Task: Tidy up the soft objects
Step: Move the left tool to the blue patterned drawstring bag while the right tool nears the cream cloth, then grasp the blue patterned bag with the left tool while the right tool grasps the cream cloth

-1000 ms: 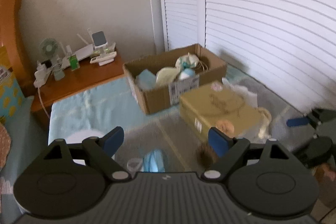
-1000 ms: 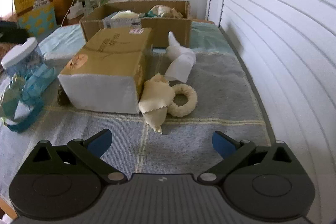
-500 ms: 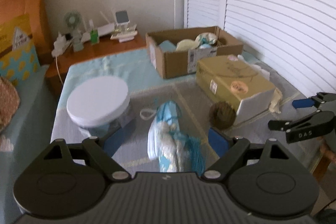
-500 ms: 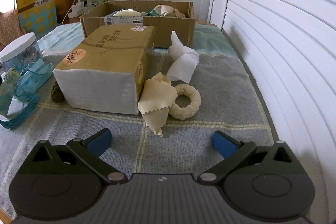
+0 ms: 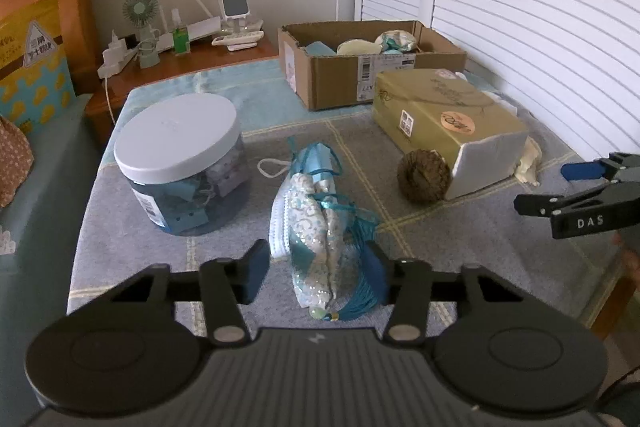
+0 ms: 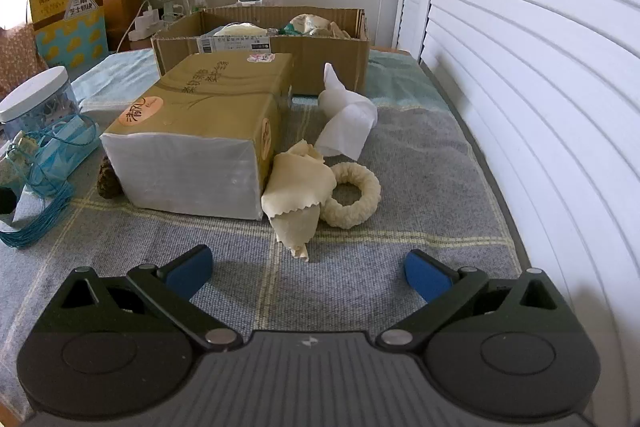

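A blue and white fabric bundle with a teal tassel [image 5: 320, 223] lies on the grey cloth. My left gripper [image 5: 316, 269] is open, its fingers on either side of the bundle's near end. A brown fuzzy ball [image 5: 423, 175] lies by a gold tissue pack [image 5: 444, 119]. My right gripper [image 6: 308, 273] is open and empty above the cloth; it also shows in the left wrist view [image 5: 576, 187]. Ahead of it lie a cream cloth [image 6: 298, 195], a cream ring [image 6: 352, 199] and a white tissue [image 6: 348, 121]. An open cardboard box [image 5: 360, 67] at the back holds soft items.
A clear jar with a white lid [image 5: 184, 163] stands left of the bundle. A wooden nightstand [image 5: 172, 67] with a fan and chargers is at the back left. White louvred doors [image 6: 540, 67] run along the right. The tissue pack [image 6: 200, 131] shows in the right wrist view too.
My left gripper has swung left and lowered toward the blue fabric bundle, and its fingers now straddle it. My right gripper has barely moved.
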`<action>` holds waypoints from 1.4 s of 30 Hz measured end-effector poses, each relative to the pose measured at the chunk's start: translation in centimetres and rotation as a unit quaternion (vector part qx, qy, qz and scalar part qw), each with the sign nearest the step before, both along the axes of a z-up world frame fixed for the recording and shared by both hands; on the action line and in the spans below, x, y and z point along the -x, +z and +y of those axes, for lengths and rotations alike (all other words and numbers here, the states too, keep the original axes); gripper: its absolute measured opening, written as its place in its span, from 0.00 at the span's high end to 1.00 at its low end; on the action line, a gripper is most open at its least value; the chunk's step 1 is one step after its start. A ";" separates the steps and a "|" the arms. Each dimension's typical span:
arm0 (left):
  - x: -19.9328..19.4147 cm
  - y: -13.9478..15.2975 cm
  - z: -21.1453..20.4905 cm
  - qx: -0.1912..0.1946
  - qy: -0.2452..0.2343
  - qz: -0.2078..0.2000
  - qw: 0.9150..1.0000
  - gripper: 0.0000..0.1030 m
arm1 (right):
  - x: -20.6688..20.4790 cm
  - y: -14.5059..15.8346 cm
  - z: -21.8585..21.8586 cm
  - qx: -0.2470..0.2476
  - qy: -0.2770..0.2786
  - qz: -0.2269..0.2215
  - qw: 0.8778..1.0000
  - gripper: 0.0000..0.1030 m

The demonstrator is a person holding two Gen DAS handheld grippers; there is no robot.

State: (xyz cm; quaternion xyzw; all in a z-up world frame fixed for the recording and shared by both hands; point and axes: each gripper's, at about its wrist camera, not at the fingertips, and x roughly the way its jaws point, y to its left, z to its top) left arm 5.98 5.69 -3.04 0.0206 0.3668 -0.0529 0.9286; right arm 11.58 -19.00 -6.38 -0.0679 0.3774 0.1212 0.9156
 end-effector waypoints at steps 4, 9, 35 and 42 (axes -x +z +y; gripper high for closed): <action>-0.2 0.0 0.4 0.004 0.010 0.002 1.000 0.60 | 0.0 0.0 0.0 0.000 0.000 -0.001 1.000 0.00; -0.4 0.2 1.0 0.001 0.018 -0.003 1.000 0.60 | 0.0 0.0 0.0 0.000 0.000 -0.003 1.000 0.00; -0.4 -0.7 -2.3 -0.033 -0.120 0.023 0.992 0.57 | 0.1 0.7 0.6 0.033 0.040 -0.017 0.999 0.01; -0.7 -1.1 -2.8 -0.042 -0.135 0.031 0.989 0.57 | -0.5 1.9 1.4 0.047 0.060 -0.040 0.996 0.23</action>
